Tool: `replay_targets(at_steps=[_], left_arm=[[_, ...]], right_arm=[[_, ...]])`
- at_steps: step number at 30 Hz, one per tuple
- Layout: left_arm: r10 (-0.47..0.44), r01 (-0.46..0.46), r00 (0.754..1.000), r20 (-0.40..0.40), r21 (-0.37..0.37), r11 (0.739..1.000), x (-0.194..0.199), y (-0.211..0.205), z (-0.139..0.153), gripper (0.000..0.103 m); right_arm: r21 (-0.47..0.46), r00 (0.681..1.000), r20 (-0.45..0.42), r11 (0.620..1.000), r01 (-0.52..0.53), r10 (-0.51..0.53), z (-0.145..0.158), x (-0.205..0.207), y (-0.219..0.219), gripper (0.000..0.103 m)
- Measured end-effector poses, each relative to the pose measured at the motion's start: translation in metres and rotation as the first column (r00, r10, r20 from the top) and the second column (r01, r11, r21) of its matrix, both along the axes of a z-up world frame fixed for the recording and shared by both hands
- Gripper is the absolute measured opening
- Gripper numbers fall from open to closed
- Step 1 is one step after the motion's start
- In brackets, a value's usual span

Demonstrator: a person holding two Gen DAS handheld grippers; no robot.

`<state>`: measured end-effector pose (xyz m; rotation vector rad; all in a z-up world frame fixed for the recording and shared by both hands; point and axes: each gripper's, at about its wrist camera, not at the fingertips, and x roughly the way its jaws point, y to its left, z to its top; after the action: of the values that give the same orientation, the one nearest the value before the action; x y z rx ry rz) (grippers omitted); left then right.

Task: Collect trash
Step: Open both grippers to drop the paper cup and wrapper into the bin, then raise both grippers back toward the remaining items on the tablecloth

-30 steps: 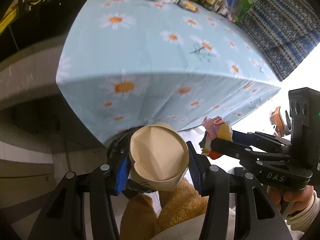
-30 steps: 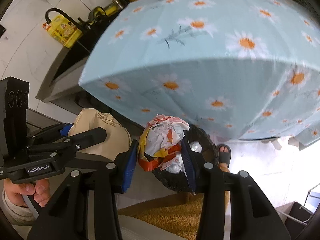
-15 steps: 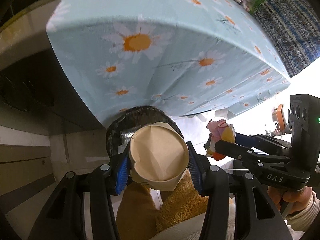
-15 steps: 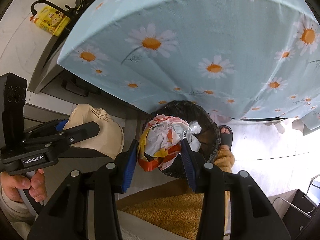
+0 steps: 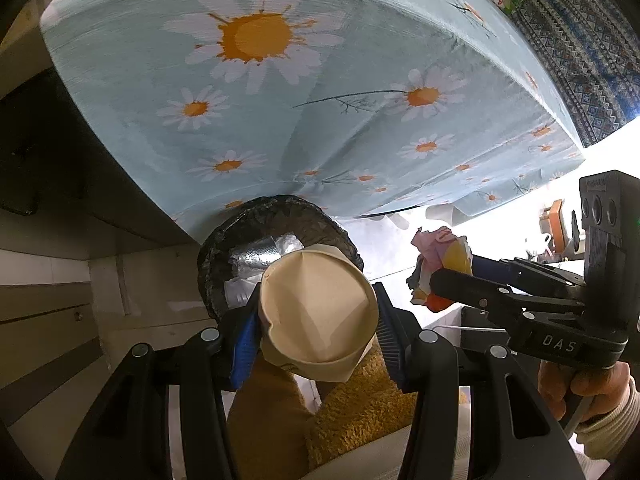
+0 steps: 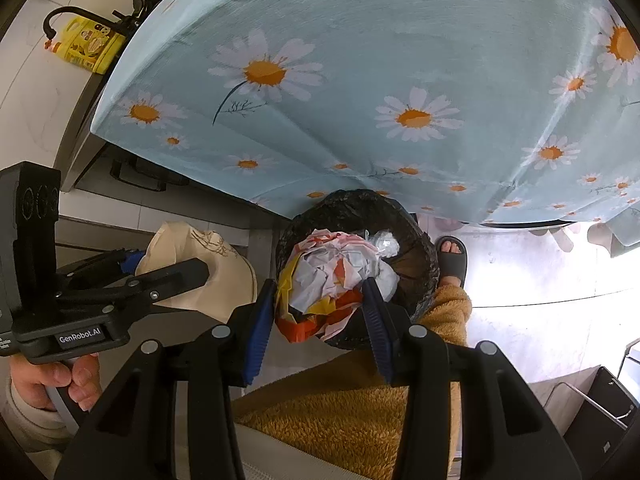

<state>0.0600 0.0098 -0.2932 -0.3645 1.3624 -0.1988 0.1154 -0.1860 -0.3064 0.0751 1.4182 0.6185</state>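
Observation:
My left gripper [image 5: 316, 330] is shut on a crumpled tan paper cup [image 5: 318, 316], held just above the near rim of a bin lined with a black bag [image 5: 280, 216]. Silver foil [image 5: 256, 254] lies inside the bin. My right gripper [image 6: 318, 300] is shut on a crumpled wad of white, red and yellow wrappers [image 6: 328, 280], hanging over the same bin [image 6: 420, 264], which holds a clear plastic ball [image 6: 384, 244]. Each view shows the other gripper beside it: the right gripper [image 5: 444, 276] with the wrappers [image 5: 440, 252], and the left gripper [image 6: 176, 264] with the cup [image 6: 200, 248].
A table draped in a light blue daisy cloth [image 5: 320, 80] overhangs the bin from behind. A person's leg in mustard fleece [image 6: 360, 400] and a sandalled foot [image 6: 452, 256] stand right by the bin. A yellow jug [image 6: 86, 46] stands far left; a dark cabinet [image 5: 40, 160] is at the left.
Both grippers have sunk toward the bin with their loads still held. The tabletop has slid out of sight, and the bin's mouth now shows wider below the cloth.

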Motion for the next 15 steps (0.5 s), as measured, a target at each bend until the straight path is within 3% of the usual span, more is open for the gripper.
replay_targets(at_steps=[6, 9, 11, 15], left_arm=[[0.004, -0.004, 1.000, -0.003, -0.001, 1.000, 0.004, 0.000, 0.000, 0.050], [0.016, -0.016, 1.000, -0.015, 0.024, 1.000, 0.008, 0.000, -0.002, 0.070], [0.023, -0.022, 0.999, -0.028, 0.021, 1.000, 0.010, 0.002, -0.004, 0.070], [0.026, -0.025, 0.999, -0.029, 0.025, 0.999, 0.011, 0.004, -0.003, 0.070]], right_arm=[[0.008, 1.000, -0.002, 1.000, -0.001, 0.001, 0.001, 0.005, 0.000, 0.048], [0.012, 1.000, -0.008, 1.000, 0.011, -0.011, 0.001, 0.006, -0.003, 0.056], [0.006, 1.000, -0.009, 1.000, 0.020, -0.020, 0.001, 0.009, -0.003, 0.061], [0.010, 0.999, -0.008, 0.999, 0.039, -0.038, 0.003, 0.013, -0.009, 0.061]])
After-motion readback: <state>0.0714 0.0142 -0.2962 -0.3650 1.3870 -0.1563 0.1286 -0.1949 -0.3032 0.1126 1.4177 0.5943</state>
